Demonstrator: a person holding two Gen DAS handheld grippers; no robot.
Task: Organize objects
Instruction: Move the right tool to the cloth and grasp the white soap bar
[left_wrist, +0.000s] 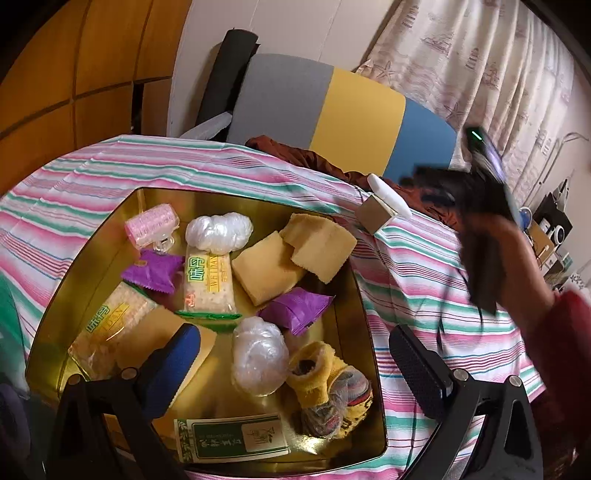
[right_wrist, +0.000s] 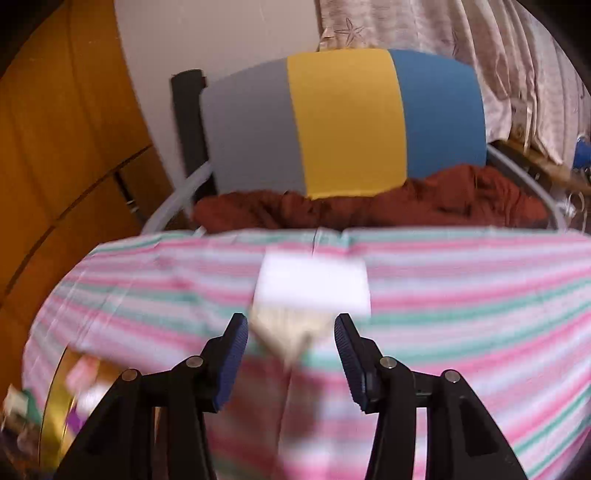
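A gold tray (left_wrist: 354, 280) sits on the table, which is covered in a striped cloth (left_wrist: 424, 280), and it already carries most of the clutter: a pink hair roller (left_wrist: 149, 225), two purple packets (left_wrist: 153, 267), two cracker packs (left_wrist: 208, 280), yellow sponges (left_wrist: 295, 254), two balls of clear plastic (left_wrist: 258, 354), a pair of small yellow socks (left_wrist: 328, 387) and a green card (left_wrist: 232, 439). By that showing the job looks well advanced.

One thing is left outside: a small box with a white lid (left_wrist: 384, 206), lying on the cloth just beyond the tray's far right corner. In the right wrist view the same box (right_wrist: 310, 295) shows blurred, directly ahead of the right tongs (right_wrist: 291, 343). Those tongs stand wide open with nothing between them, the box's near corner just reaching into the gap. It reads as an approach for a pickup, though the blur leaves contact uncertain.

The left tongs (left_wrist: 295, 354) hang over the near side of the tray, spread wide and empty, one finger above a sponge and the other above the cloth at the tray's right edge.

What seems to remain is getting the box into the tray, where the free gold patch along the far side offers room. Whether more things wait out of view, I cannot tell.
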